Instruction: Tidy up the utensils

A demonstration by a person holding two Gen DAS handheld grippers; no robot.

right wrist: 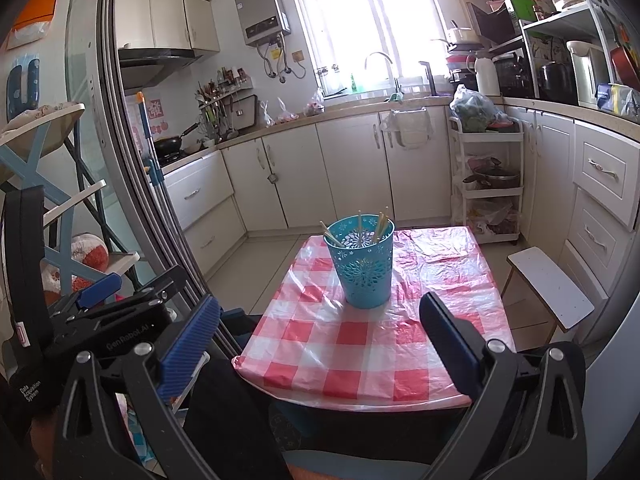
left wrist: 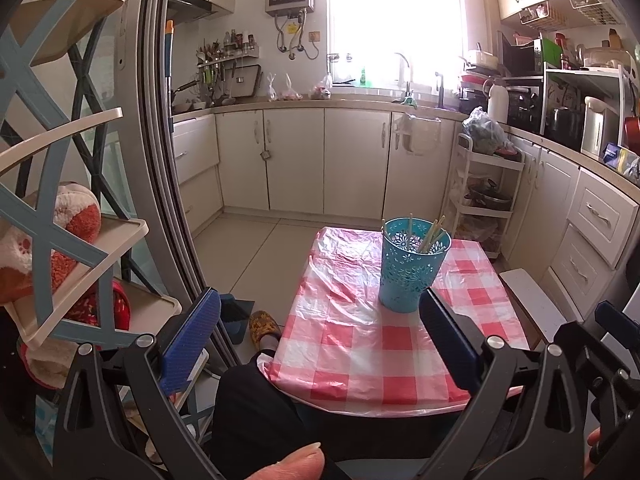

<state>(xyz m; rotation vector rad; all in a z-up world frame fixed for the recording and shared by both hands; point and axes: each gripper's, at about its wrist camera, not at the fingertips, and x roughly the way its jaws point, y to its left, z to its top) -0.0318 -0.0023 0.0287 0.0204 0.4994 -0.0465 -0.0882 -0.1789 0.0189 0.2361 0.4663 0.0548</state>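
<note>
A turquoise perforated utensil cup (left wrist: 410,268) stands upright on a small table with a red-and-white checked cover (left wrist: 360,344). Several pale chopsticks (left wrist: 430,236) stand inside it. The cup also shows in the right wrist view (right wrist: 364,266), with the chopsticks (right wrist: 378,226) in it, on the same table (right wrist: 360,344). My left gripper (left wrist: 320,316) is open and empty, held back over the near table edge, short of the cup. My right gripper (right wrist: 320,318) is open and empty, also near the front edge. The left gripper's body (right wrist: 120,304) shows at the left of the right wrist view.
A sliding door frame (left wrist: 168,160) and a blue-and-cream shelf rack (left wrist: 60,240) stand close on the left. A white stool (right wrist: 550,284) sits right of the table. A white trolley (right wrist: 488,184) and kitchen cabinets (left wrist: 320,160) lie beyond. My leg (left wrist: 256,412) is under the table's front edge.
</note>
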